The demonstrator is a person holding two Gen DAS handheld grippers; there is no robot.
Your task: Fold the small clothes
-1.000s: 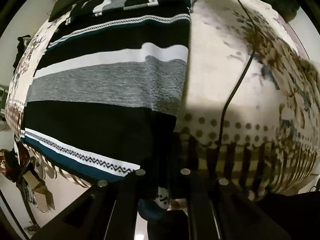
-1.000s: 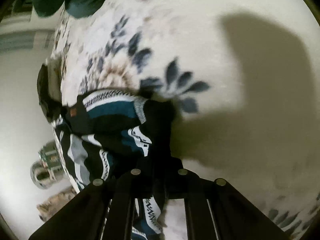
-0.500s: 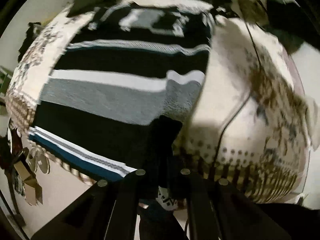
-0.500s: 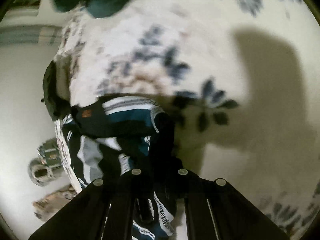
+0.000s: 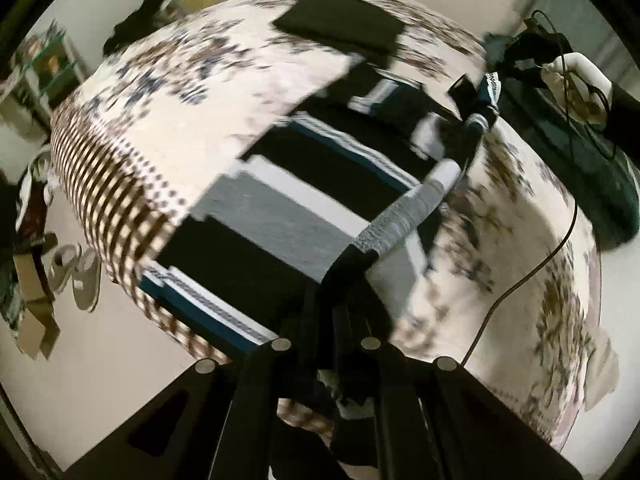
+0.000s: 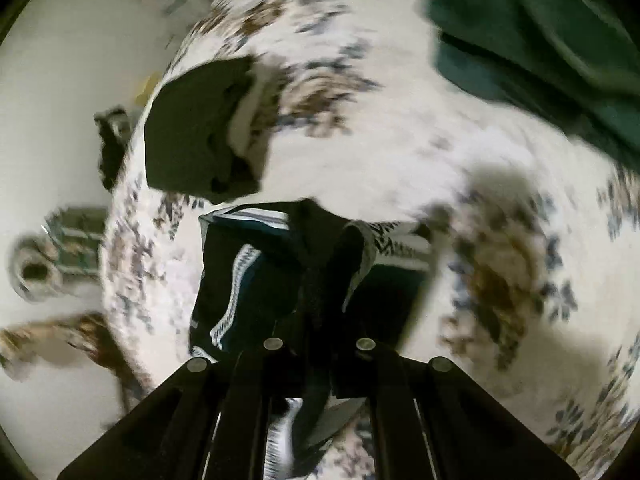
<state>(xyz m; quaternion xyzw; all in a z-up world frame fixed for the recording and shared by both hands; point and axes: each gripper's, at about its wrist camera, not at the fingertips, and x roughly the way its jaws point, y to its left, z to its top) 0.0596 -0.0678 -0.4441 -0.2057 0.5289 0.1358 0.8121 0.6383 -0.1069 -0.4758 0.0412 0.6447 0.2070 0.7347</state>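
Dim indoor light, heavy motion blur — fisheye bulge, dark vignetted corners, soft shadows.

A black, grey, white and teal striped garment lies partly lifted, one edge folding over itself.

floral bedspread — black cable | shoes on floor — cardboard

floral bedspread; striped sweater; black garment
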